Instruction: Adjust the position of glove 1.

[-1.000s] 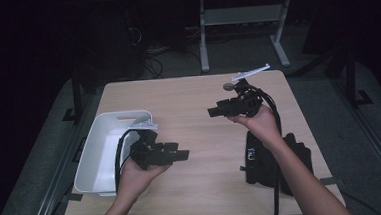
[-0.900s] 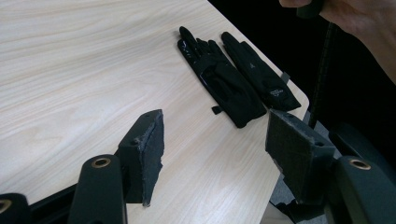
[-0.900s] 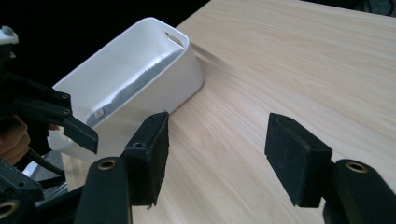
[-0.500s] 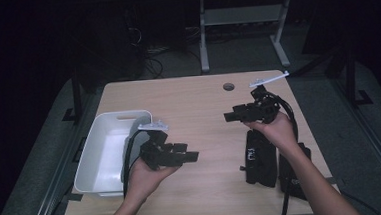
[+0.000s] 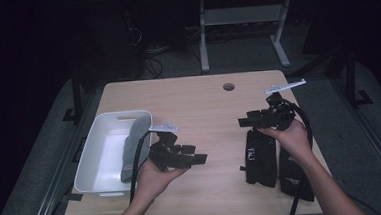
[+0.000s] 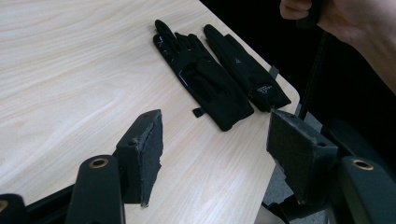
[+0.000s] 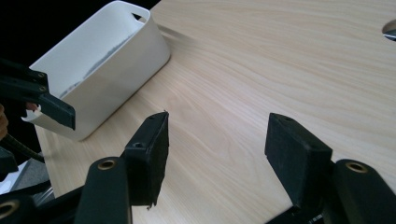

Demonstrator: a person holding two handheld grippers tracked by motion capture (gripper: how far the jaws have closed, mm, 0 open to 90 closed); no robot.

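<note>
Two black gloves lie flat side by side near the table's right front edge, one (image 5: 260, 158) (image 6: 205, 81) to the left of the other (image 5: 294, 174) (image 6: 245, 65). My right gripper (image 5: 245, 120) (image 7: 217, 149) hovers just above the left glove's fingers, its jaws open with nothing between them and pointing left towards the bin. My left gripper (image 5: 195, 160) (image 6: 215, 149) is held over the table's front middle, also open with bare table between its jaws, and it points right at the gloves.
A white bin (image 5: 124, 114) (image 7: 102, 56) stands at the table's left front with a grey cloth (image 5: 132, 143) inside. The wooden table (image 5: 198, 102) has a cable hole (image 5: 229, 86) at the back. Dark floor and desk legs lie beyond.
My right gripper has come down and nearer, from over the table's far right to just above the gloves. The left gripper has shifted a little to the right. Both stay open.
</note>
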